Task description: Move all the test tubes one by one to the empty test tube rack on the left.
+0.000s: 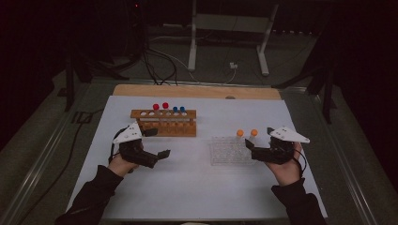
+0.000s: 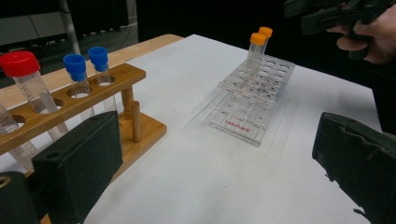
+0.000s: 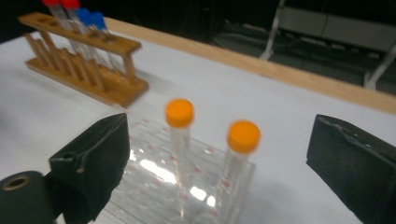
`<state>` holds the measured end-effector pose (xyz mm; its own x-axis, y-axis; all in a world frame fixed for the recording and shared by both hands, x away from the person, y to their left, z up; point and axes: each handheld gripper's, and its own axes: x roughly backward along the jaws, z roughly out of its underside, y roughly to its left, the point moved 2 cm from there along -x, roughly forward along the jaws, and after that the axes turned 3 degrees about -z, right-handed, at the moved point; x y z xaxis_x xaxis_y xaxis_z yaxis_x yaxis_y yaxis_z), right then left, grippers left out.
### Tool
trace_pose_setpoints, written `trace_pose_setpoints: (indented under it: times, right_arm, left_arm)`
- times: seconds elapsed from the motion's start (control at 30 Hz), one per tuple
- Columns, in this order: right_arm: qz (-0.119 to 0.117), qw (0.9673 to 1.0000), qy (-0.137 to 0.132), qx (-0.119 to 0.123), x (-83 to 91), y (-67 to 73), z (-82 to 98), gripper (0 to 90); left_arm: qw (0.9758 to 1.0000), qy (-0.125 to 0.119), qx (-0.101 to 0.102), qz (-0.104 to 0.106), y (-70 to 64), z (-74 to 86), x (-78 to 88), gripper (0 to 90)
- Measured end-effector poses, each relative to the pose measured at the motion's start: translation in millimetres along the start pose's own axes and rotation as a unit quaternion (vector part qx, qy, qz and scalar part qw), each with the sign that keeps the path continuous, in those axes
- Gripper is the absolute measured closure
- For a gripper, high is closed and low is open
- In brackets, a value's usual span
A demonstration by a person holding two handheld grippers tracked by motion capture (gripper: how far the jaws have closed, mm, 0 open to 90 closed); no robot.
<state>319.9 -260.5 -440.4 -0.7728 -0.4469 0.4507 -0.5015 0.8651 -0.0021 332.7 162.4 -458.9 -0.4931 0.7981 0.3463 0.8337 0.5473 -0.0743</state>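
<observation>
Orange-capped tubes (image 3: 180, 140) are standing upright in the far corner holes of the clear plastic rack (image 1: 230, 152), which is holding them steady on the white table (image 1: 197, 187). Left of it, the wooden rack (image 1: 163, 123) is keeping red-capped tubes (image 1: 160, 106) and blue-capped tubes (image 1: 179, 109) vertical in a row. The right gripper (image 1: 260, 150) is hovering just beside the clear rack, its jaws spreading wide and framing the two orange caps in the right gripper view, probably lining up to take one; it is gripping nothing. The left gripper (image 1: 157, 146) is waiting near the wooden rack's front, jaws likewise parted wide and touching nothing.
</observation>
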Motion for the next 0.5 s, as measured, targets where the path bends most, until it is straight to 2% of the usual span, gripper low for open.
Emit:
trace_pose_setpoints:
  times: [0.07,0.1,0.17,0.27,0.33,0.5]
  right_arm:
    - [0.002,0.9999,0.010,-0.003,-3.3,-3.0,3.7,11.4]
    - [0.003,0.9998,0.017,-0.006,-5.6,-4.7,6.2,17.0]
    - [0.003,0.9996,0.028,-0.011,-9.3,-7.7,9.9,18.5]
    - [-0.001,0.9990,0.040,-0.020,-13.2,-11.9,14.0,28.0]
    - [0.000,0.9985,0.049,-0.023,-15.7,-13.7,16.1,38.5]
    - [-0.008,0.9975,0.065,-0.028,-23.3,-15.0,20.4,52.6]
  left_arm:
    - [1.0000,0.001,0.000,-0.001,-0.1,0.4,-0.3,2.6]
    - [1.0000,0.001,0.000,0.000,-0.2,0.6,-0.5,2.5]
    - [1.0000,0.001,-0.003,-0.001,-0.4,0.9,-0.5,2.5]
    - [1.0000,0.001,-0.001,0.002,-0.3,1.3,-0.6,2.6]
    - [1.0000,0.000,-0.001,0.002,-0.2,1.4,-0.7,2.5]
    - [1.0000,0.003,-0.007,0.001,-1.2,1.6,-1.2,2.5]
